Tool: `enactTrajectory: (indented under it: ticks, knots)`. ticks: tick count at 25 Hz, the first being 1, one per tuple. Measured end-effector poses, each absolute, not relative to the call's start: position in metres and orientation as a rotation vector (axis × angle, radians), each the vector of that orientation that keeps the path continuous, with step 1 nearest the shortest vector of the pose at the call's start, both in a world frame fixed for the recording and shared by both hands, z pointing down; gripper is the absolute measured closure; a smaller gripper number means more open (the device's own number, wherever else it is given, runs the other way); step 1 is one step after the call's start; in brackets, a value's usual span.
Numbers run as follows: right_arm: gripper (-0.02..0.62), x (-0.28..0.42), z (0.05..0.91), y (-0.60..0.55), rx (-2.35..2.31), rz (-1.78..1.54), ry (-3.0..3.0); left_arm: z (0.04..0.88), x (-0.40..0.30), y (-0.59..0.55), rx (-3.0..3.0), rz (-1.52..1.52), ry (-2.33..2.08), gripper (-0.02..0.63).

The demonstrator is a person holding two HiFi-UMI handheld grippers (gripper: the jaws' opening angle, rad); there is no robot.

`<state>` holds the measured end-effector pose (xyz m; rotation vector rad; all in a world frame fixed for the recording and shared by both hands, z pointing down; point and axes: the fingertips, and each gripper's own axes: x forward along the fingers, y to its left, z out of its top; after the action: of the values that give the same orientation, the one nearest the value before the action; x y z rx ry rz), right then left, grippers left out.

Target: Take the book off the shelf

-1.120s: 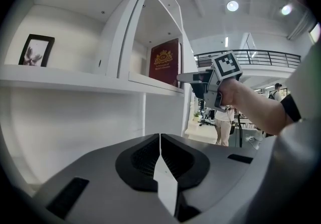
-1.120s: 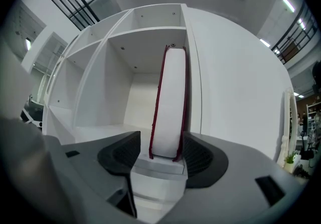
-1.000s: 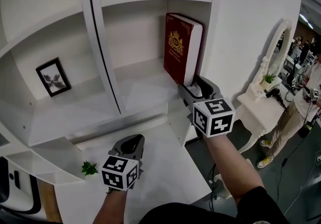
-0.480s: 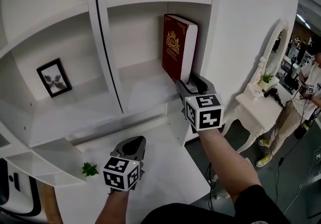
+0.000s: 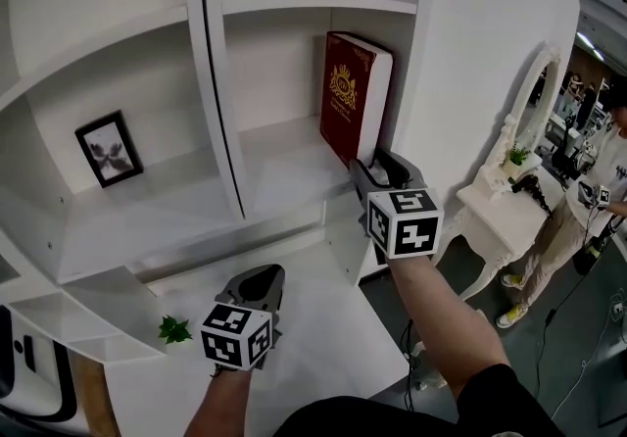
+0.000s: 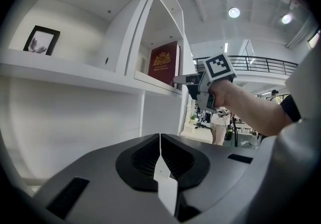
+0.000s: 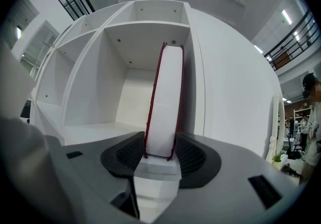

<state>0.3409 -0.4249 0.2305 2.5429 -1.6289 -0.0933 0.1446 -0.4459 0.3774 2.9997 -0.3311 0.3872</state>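
Observation:
A dark red book (image 5: 345,102) with a gold crest stands upright in the right compartment of the white shelf (image 5: 284,166), close to its right wall. My right gripper (image 5: 377,167) is at the book's lower front corner. Its jaws are closing with the book (image 7: 165,97) between them, and both pads touch the covers. My left gripper (image 5: 257,274) hangs lower, over the white counter, shut and empty. In the left gripper view the shut left gripper (image 6: 160,136) points toward the shelf, with the book (image 6: 163,62) and the right gripper (image 6: 200,85) farther off.
A small framed picture (image 5: 106,149) leans in the left compartment, behind a vertical divider (image 5: 217,82). A green sprig (image 5: 174,329) lies on the lower ledge. To the right stand a white dressing table with a mirror (image 5: 509,192) and a person (image 5: 588,200).
The right gripper has shifted slightly at the book's base and its jaws have narrowed onto the covers. The left gripper has stayed put.

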Motion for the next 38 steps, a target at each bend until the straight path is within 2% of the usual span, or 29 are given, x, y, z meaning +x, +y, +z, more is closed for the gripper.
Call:
enactTrajectory:
  ticks: [9, 12, 16, 32, 38]
  knots:
    - [0.382, 0.328, 0.228, -0.402, 2.559, -0.104, -1.698, 0.379, 0.15, -0.437, 2.996, 0.398, -0.291, 0.594]
    - [0.327, 0.329, 0.224, -0.404, 2.555, -0.096, -1.737, 0.381, 0.152, -0.431, 2.996, 0.409, -0.272, 0.594]
    - [0.318, 0.33, 0.221, -0.414, 2.523, -0.067, -1.764, 0.382, 0.152, -0.425, 2.998, 0.424, -0.257, 0.594]
    - [0.32, 0.343, 0.221, -0.446, 2.525, 0.064, -1.716, 0.366, 0.126, -0.425, 3.023, 0.382, -0.337, 0.594]
    - [0.357, 0.34, 0.22, -0.443, 2.533, 0.033, -1.72, 0.356, 0.122, -0.418, 3.061, 0.352, -0.322, 0.594]
